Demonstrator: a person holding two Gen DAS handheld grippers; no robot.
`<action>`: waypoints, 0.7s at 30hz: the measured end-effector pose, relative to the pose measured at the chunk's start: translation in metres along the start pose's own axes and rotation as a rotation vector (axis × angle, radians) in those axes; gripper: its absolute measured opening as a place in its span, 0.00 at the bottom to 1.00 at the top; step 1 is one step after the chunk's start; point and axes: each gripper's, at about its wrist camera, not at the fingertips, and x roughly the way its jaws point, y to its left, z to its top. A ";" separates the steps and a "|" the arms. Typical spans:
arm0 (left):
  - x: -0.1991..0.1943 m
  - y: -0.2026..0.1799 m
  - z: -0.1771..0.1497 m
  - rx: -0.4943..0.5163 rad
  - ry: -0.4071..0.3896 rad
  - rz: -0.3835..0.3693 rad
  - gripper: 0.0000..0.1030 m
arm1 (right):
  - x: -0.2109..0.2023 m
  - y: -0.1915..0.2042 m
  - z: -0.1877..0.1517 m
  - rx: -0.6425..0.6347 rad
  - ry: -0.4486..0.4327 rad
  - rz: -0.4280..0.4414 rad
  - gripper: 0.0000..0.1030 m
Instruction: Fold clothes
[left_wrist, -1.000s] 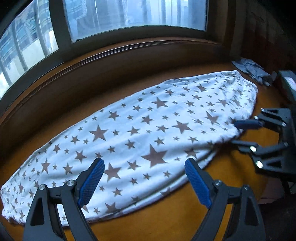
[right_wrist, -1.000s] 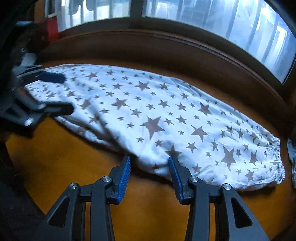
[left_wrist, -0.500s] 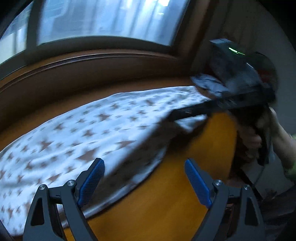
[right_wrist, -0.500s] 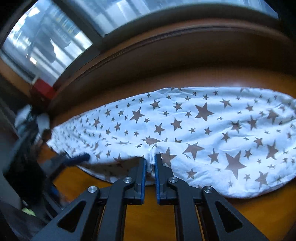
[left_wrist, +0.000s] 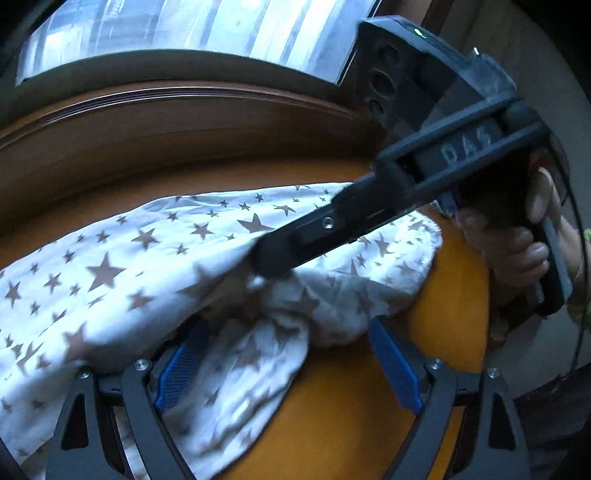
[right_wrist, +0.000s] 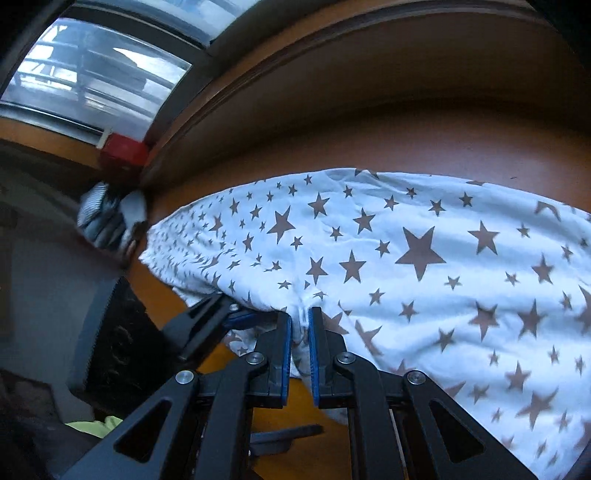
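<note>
Right gripper (right_wrist: 300, 338): jaws nearly together, blue ribbed pads clamped on a pinch of the star-print cloth (right_wrist: 424, 258) at its near edge. Left gripper (left_wrist: 288, 363): jaws wide apart, nothing clamped; bunched cloth lies between them, over the left pad and well clear of the right one.

Cloth: thin white fabric, soft, printed with grey-brown stars of mixed sizes. It lies lengthwise on the orange-brown wooden surface (left_wrist: 343, 406), under the window. Flat and lightly creased over most of its spread; at the near edge it is gathered into a puckered ridge where the right pads bite. From the left wrist view the near corner is rumpled into loose folds.

Gripper bodies: matte black plastic frames, triangular cut-outs, silver screw heads. A hand (left_wrist: 524, 243) wraps the right gripper's handle.

Beyond the cloth: a dark raised wooden ledge, smooth and curved by the lens, then window glass (right_wrist: 96, 81). A small red box (right_wrist: 122, 155) sits at the ledge's far left end, striped fabric (right_wrist: 107, 218) bundled below it.

Against a second ago: the right jaws were half open at the cloth's edge, now closed on it. The cloth then lay smooth; its near edge is now lifted and bunched. The left gripper sits closer to the cloth, opening unchanged.
</note>
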 end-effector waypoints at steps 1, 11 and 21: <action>0.004 -0.003 0.001 0.001 0.009 0.000 0.85 | 0.000 -0.003 0.002 -0.009 0.007 0.010 0.09; 0.002 -0.021 -0.005 -0.065 0.038 0.026 0.79 | -0.066 0.004 -0.031 -0.106 -0.158 -0.140 0.35; -0.020 -0.038 -0.013 0.053 0.079 0.157 0.58 | -0.148 -0.090 -0.170 0.224 -0.347 -0.415 0.45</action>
